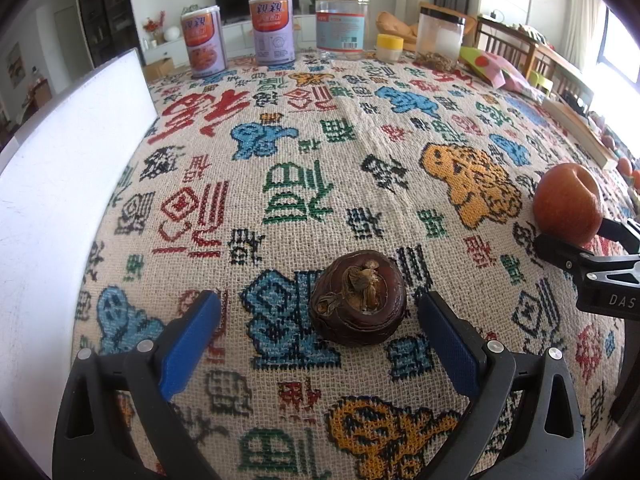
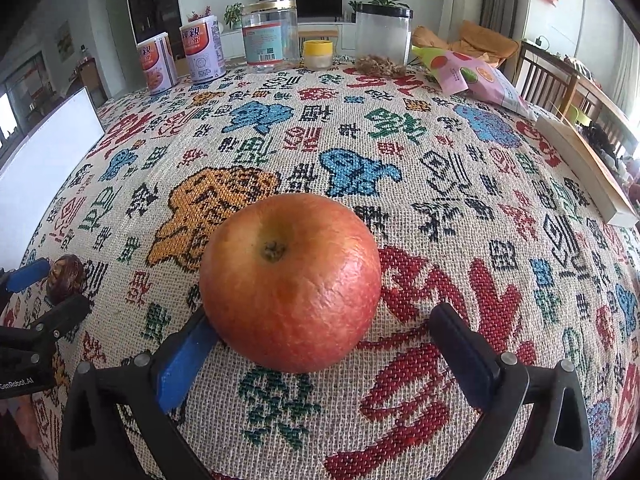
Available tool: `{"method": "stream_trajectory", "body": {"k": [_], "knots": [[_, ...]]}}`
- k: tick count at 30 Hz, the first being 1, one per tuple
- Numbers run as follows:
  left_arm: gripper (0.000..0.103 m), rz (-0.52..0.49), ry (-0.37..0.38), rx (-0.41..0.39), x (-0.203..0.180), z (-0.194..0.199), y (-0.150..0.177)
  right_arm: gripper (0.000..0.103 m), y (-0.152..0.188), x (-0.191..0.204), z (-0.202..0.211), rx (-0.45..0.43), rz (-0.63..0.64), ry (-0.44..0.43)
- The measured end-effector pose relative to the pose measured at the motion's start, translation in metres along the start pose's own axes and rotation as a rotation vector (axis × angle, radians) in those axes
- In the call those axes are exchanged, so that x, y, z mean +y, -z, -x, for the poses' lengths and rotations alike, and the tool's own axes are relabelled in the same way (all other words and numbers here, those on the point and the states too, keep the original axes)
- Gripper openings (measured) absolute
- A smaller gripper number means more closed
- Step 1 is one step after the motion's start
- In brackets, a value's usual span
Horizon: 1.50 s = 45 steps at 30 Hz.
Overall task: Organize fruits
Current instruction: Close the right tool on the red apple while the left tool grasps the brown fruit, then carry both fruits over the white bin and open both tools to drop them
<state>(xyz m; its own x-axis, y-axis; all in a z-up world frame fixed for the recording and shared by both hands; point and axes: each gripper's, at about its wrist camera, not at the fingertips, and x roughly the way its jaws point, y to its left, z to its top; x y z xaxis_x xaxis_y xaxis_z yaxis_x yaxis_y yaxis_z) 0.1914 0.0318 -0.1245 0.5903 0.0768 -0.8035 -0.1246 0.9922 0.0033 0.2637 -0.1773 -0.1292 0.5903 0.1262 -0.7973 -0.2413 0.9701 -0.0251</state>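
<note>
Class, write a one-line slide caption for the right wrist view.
Open right claw flanks a red apple resting on the patterned tablecloth, jars and cans lined up behind.

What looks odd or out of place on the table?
Loose brown bits lie on the tablecloth at the foot of the black-lidded jar, like a spill. The apple's skin looks wrinkled.
</note>
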Motion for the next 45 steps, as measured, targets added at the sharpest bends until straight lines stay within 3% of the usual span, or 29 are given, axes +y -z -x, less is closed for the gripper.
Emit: {"method": "stream_trajectory", "body": {"k": [31, 33, 36, 37, 41, 44, 45], "knots": [[0.099, 0.003, 0.009, 0.000, 0.001, 0.000, 0.000, 0.103, 0.000, 0.000, 0.000, 0.000, 0.000, 0.000], [0.100, -0.003, 0.062, 0.010, 0.004, 0.003, -0.001, 0.103, 0.000, 0.000, 0.000, 0.000, 0.000, 0.000], [0.099, -0.050, 0.258, 0.043, 0.015, 0.014, 0.002, 0.103, 0.000, 0.000, 0.000, 0.000, 0.000, 0.000], [0.099, -0.043, 0.276, 0.035, 0.019, 0.017, 0.004, 0.103, 0.000, 0.000, 0.000, 0.000, 0.000, 0.000], [0.098, -0.047, 0.247, 0.021, 0.012, 0.012, -0.002, 0.103, 0.000, 0.000, 0.000, 0.000, 0.000, 0.000], [0.095, -0.059, 0.174, 0.022, 0.002, 0.005, -0.009, 0.103, 0.000, 0.000, 0.000, 0.000, 0.000, 0.000], [0.084, -0.064, 0.148, 0.013, 0.001, 0.005, -0.009, 0.103, 0.000, 0.000, 0.000, 0.000, 0.000, 0.000]]}}
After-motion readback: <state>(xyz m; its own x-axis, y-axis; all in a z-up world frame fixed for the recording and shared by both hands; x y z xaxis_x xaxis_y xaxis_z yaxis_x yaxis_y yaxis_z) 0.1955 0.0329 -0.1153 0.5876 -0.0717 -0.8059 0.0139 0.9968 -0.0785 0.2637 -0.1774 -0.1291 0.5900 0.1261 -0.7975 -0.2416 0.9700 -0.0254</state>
